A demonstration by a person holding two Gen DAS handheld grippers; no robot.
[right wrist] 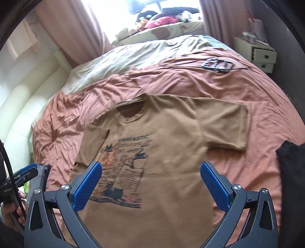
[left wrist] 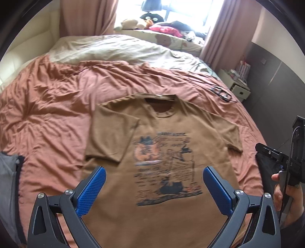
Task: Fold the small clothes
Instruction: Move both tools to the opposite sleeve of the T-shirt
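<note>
We see a brown short-sleeved cotton T-shirt with a dark cartoon print [left wrist: 164, 133] lying flat, front up, on the rumpled rust-orange bedspread [left wrist: 47, 106], collar toward the window. Our left gripper [left wrist: 154, 176] hangs above its lower half, blue-padded jaws spread wide, empty. Our right gripper [right wrist: 151, 171] likewise: jaws wide apart, nothing held. Black glasses [right wrist: 217, 65] lie beyond the shirt.

Home bedroom: big bed w/ rumpled duvet [left wrist: 57, 99], curtains [left wrist: 87, 17], plush toys [left wrist: 131, 23] (window ledge), nightstand [right wrist: 264, 55].
</note>
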